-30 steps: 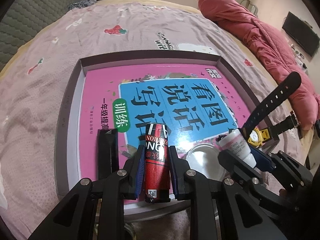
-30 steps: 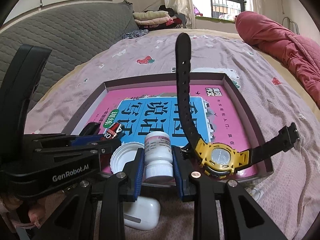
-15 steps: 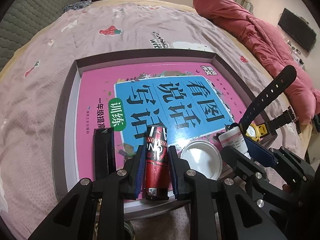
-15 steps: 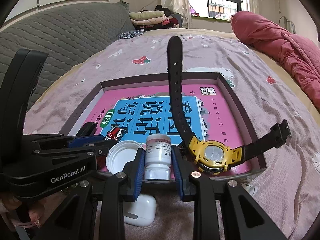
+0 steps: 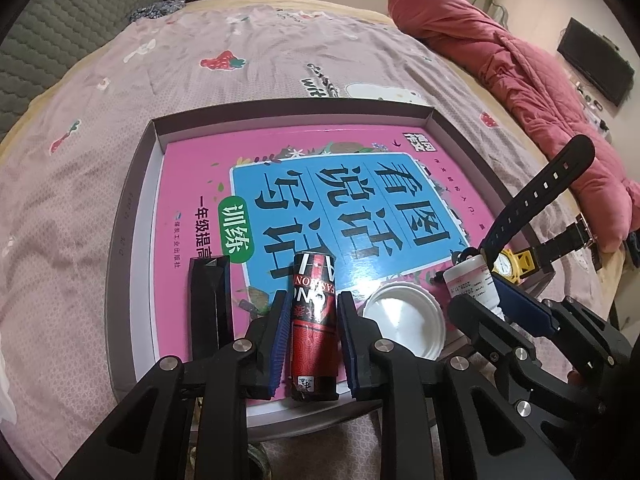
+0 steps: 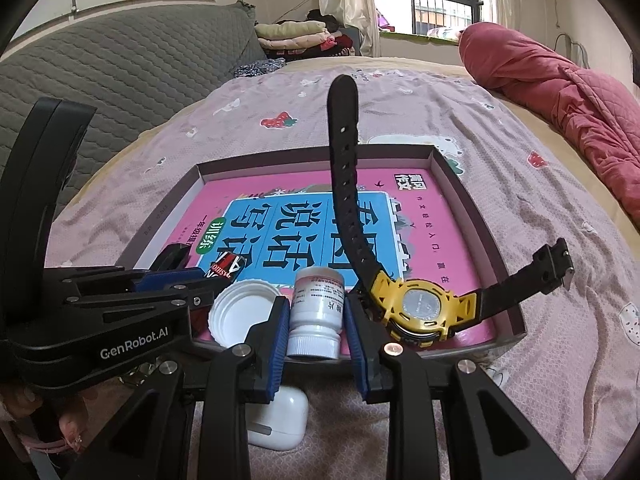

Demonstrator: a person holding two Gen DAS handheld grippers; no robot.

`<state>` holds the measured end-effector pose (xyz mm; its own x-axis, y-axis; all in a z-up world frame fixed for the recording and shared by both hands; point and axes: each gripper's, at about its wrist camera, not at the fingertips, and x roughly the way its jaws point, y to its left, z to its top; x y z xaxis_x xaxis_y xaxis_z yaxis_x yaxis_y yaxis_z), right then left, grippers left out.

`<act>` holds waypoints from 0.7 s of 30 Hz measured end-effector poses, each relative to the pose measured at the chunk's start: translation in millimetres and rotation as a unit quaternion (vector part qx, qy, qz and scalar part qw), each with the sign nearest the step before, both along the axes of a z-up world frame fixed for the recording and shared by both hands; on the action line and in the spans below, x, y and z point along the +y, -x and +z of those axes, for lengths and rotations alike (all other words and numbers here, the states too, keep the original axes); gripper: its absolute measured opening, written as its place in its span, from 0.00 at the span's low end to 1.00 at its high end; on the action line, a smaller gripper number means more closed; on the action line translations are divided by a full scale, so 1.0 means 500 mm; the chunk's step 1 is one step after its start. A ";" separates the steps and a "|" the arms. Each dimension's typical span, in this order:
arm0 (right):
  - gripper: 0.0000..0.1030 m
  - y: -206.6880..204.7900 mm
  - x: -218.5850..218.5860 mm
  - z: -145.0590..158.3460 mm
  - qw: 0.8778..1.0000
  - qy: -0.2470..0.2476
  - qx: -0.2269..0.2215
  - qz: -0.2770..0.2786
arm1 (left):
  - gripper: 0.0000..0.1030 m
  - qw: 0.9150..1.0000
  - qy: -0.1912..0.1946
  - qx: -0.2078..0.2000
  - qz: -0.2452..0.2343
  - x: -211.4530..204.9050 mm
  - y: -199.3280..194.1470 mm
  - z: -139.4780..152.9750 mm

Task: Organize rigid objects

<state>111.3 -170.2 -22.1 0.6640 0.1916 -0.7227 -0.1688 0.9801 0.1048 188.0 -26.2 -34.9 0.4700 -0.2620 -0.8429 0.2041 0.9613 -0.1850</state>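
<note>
A shallow grey box tray (image 5: 132,216) on the bed holds a pink and blue book (image 5: 360,184). My left gripper (image 5: 312,304) stands around a red and black can (image 5: 314,320) lying on the book at the tray's near edge; its jaws are slightly apart from the can. My right gripper (image 6: 316,312) stands around a small white pill bottle (image 6: 318,308) at the near edge, its jaws parted a little. A yellow watch with black straps (image 6: 420,308) lies at the tray's near right. A white lid (image 5: 404,324) and a black flat case (image 5: 210,300) also lie on the book.
A white earbud case (image 6: 280,420) lies on the bedspread below my right gripper, outside the tray. A red quilt (image 5: 500,68) is heaped at the far right. Folded clothes (image 6: 300,38) and a grey padded headboard (image 6: 120,60) stand at the far left.
Both grippers' jaws have opened slightly around the can and the bottle, which now rest in the tray. Both grippers have drawn back a little toward the near edge.
</note>
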 end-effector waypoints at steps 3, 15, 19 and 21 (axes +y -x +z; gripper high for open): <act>0.28 0.000 0.001 0.000 1.000 0.004 0.000 0.000 | 0.29 1.000 0.002 0.001 0.002 0.002 -0.002 0.002; 0.28 0.015 -0.003 0.009 1.000 0.012 -0.006 -0.005 | 0.38 1.000 0.020 -0.003 0.006 0.013 0.001 0.017; 0.28 0.016 -0.013 0.019 1.000 0.005 -0.008 -0.010 | 0.42 0.999 0.030 -0.006 0.010 0.023 0.002 0.025; 0.28 0.018 -0.017 0.023 1.000 0.002 -0.010 -0.011 | 0.43 0.999 0.034 -0.010 0.010 0.026 0.003 0.031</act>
